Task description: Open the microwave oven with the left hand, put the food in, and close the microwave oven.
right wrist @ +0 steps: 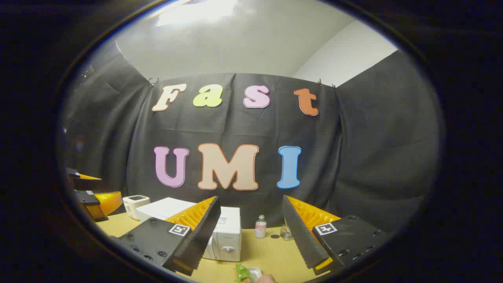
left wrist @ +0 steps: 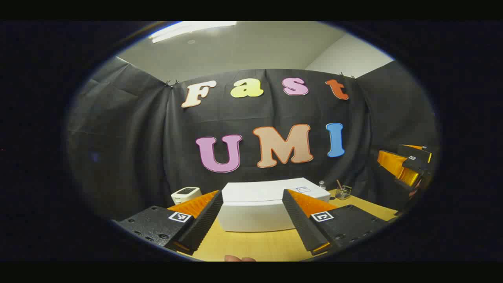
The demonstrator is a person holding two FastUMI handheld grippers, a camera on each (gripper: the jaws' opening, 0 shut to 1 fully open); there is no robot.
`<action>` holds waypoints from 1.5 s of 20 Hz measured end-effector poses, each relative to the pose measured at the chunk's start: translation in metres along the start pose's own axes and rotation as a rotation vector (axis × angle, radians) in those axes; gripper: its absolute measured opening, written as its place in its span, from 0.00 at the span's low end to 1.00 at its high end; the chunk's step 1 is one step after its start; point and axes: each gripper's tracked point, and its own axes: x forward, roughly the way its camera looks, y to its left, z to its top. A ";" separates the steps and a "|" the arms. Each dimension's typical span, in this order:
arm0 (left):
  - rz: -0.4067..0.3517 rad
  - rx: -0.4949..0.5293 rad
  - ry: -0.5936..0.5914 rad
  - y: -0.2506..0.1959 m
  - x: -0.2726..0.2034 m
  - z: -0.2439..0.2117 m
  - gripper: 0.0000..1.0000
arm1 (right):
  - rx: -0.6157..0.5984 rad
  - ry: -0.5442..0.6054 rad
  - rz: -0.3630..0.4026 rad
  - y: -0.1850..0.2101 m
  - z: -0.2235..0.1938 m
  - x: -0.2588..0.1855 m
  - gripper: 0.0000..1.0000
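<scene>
The microwave (left wrist: 259, 208) sat shut on the wooden table (left wrist: 251, 243), straight ahead of my left claw (left wrist: 252, 214) and framed between its 2 fingers; in the right gripper view the same microwave (right wrist: 226, 236) stood left of centre, its dial side facing me. The food (right wrist: 243, 272), something leafy and green in a small white dish (right wrist: 254, 272), lay on the table at the near edge, just ahead of my right claw (right wrist: 251, 230). Both claws were spread wide and held nothing. A small bottle (right wrist: 260, 226) and a glass jar (right wrist: 287, 232) stood right of the microwave near the back, and a white gadget (left wrist: 186, 194) sat to its left. My right claw (left wrist: 406, 165) hung well off to the side.
</scene>
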 end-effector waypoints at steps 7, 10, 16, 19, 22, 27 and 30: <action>-0.004 0.004 0.014 -0.012 -0.001 -0.004 0.96 | 0.037 0.078 0.037 -0.005 -0.019 0.005 0.96; -0.006 0.015 0.015 -0.015 -0.001 -0.003 0.95 | 0.047 0.089 0.041 -0.007 -0.022 0.005 0.96; -0.006 0.023 0.019 -0.018 0.000 -0.004 0.98 | 0.047 0.087 0.047 -0.010 -0.022 0.007 0.96; -0.010 0.022 0.019 -0.020 0.001 -0.005 0.98 | 0.036 0.084 0.051 -0.010 -0.021 0.006 0.96; -0.012 0.021 0.021 -0.021 0.001 -0.007 0.98 | 0.039 0.082 0.045 -0.013 -0.018 0.005 0.96; -0.012 0.018 0.030 -0.024 0.016 -0.022 0.98 | 0.011 0.082 0.043 -0.016 -0.019 0.003 0.96; -0.030 0.012 0.028 -0.030 0.036 -0.044 0.98 | -0.002 0.087 0.032 -0.021 -0.020 0.000 0.96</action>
